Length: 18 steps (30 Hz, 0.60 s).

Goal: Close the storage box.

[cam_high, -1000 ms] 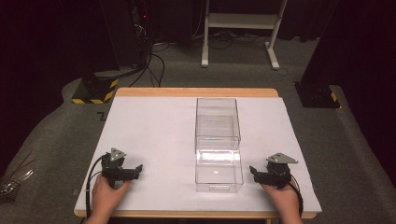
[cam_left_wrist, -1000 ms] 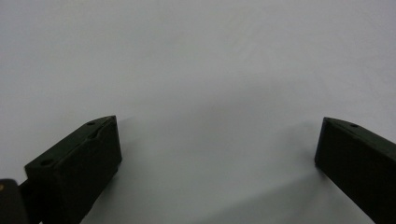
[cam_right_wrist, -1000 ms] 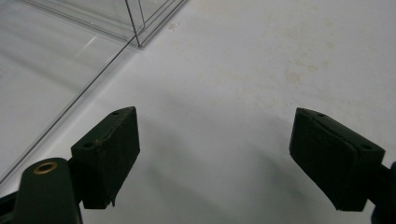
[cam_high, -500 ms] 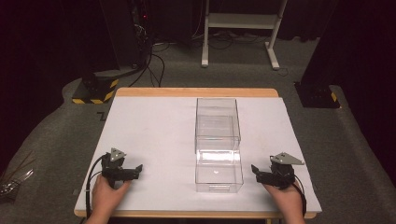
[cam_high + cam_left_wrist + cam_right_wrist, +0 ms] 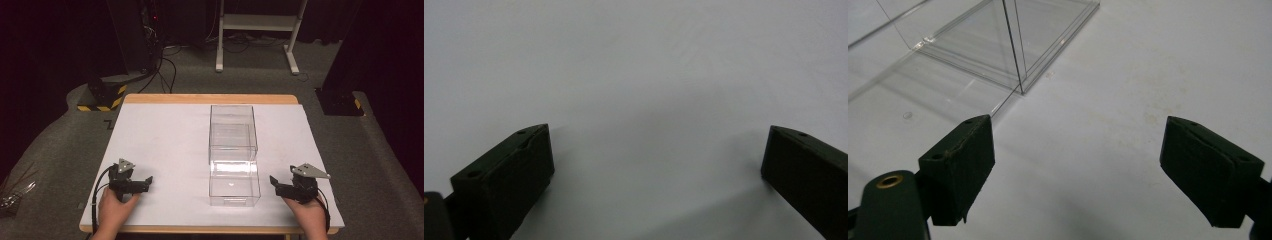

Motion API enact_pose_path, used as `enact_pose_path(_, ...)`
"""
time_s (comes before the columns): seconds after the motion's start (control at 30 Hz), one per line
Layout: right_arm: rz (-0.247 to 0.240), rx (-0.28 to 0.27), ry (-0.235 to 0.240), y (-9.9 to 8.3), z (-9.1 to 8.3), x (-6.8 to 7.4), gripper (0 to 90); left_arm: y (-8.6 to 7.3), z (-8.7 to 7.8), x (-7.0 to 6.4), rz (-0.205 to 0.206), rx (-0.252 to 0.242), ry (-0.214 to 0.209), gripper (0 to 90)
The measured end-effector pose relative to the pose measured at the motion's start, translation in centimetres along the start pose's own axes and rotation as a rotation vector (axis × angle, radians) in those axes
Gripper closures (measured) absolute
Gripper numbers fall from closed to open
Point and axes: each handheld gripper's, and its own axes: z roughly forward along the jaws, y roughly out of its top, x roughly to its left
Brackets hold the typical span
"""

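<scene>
Two clear plastic boxes stand end to end in the middle of the white table (image 5: pixel 165 145). The taller box (image 5: pixel 233 131) is farther away and the lower box (image 5: pixel 235 184) is nearer. A hand holds my left gripper (image 5: pixel 146 182) low over the table at the front left, well left of the boxes. Its jaws stand open over bare white surface in the left gripper view (image 5: pixel 655 135). My right gripper (image 5: pixel 275 182) sits just right of the lower box, open and empty. In the right gripper view (image 5: pixel 1075 125), the lower box (image 5: pixel 908 95) and taller box (image 5: pixel 998 45) lie beyond its left jaw.
The table has a wooden rim (image 5: pixel 210 99). Past its far edge are a white metal stand (image 5: pixel 257 25), cables and a dark base with yellow-black tape (image 5: pixel 102 95) on grey carpet.
My right gripper has drifted slightly to the right, away from the lower box. The left gripper and both boxes have stayed in place.
</scene>
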Motion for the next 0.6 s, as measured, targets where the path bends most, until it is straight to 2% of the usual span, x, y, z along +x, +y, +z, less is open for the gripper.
enact_pose_path(0.6,-0.020,-0.090,0.026,1.2,-2.2,1.2,14.3,0.0,0.0,0.0,0.000,0.000,0.000,0.6)
